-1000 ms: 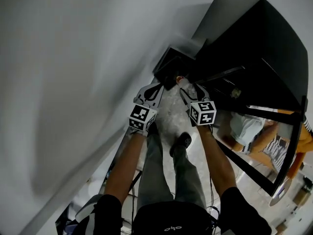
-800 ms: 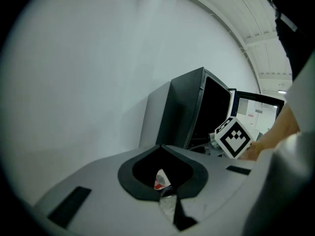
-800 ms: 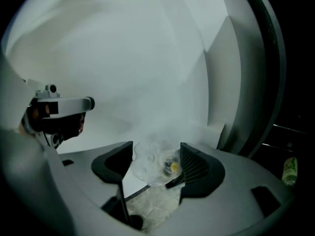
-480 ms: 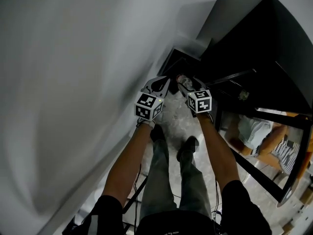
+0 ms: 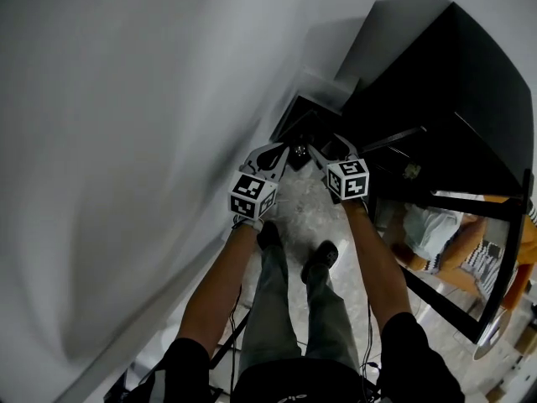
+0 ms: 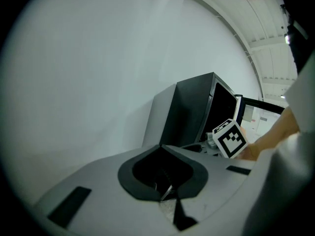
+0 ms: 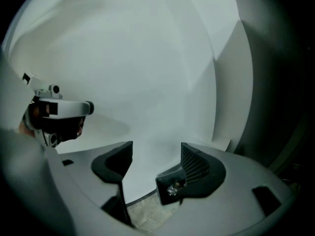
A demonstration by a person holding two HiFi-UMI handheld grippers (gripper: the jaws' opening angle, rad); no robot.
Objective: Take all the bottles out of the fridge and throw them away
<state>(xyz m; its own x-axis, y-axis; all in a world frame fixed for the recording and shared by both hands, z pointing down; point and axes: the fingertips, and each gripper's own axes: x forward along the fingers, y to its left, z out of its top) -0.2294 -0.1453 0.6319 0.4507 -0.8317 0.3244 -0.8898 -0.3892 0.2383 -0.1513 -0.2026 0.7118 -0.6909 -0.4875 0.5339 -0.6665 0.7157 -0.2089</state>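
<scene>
Centre right in fridge, bottle is judged light, crushable; neck grip is advised. Right gripper is spread empty, left gripper closed empty.

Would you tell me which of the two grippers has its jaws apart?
The right gripper: the white wall shows between its jaws. The left gripper has its jaws closed together, with no gap.
</scene>
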